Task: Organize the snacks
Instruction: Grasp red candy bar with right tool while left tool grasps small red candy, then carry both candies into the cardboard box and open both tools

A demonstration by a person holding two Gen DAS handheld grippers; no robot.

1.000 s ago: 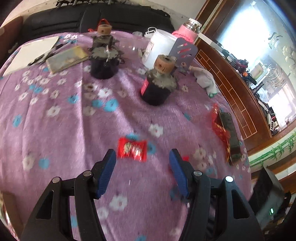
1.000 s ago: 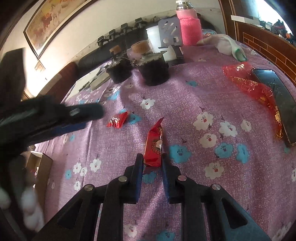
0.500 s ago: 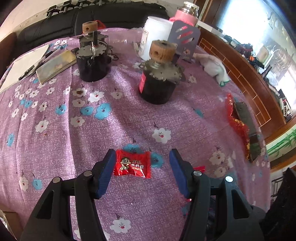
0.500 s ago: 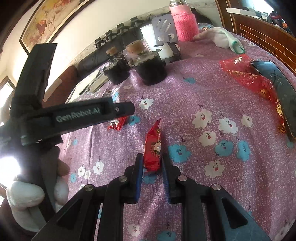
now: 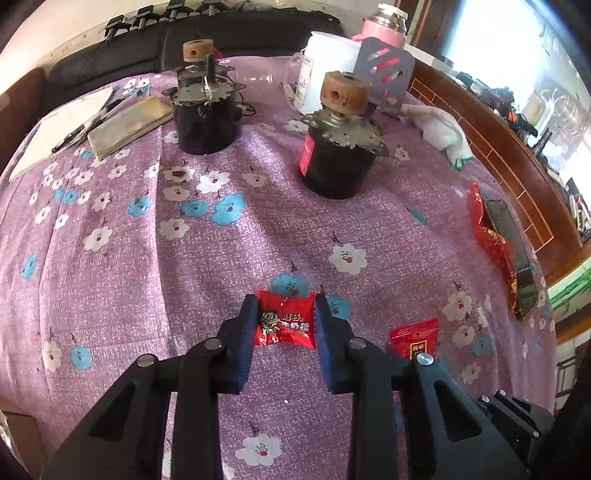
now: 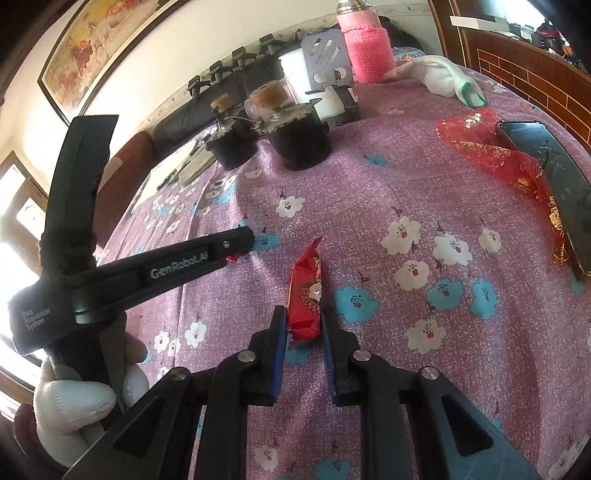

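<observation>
Red candy packet (image 5: 286, 321) flat on the purple flowered cloth (image 5: 147, 266) over the surface, caught between the blue pads of the left gripper (image 5: 284, 325), jaws closing on it and touching both ends. Second red snack packet (image 6: 306, 295) standing on edge just to the right, clenched in the jaws of the right gripper (image 6: 304, 328). Farther back, two black canisters (image 5: 338, 162) with toothed metal lids and cork knobs, contents hidden, then a white tub (image 5: 325, 70) and a pink flask (image 5: 384, 27), nothing visible inside; red foil bag (image 6: 495, 155) beside a phone (image 6: 554, 177) at right.
</observation>
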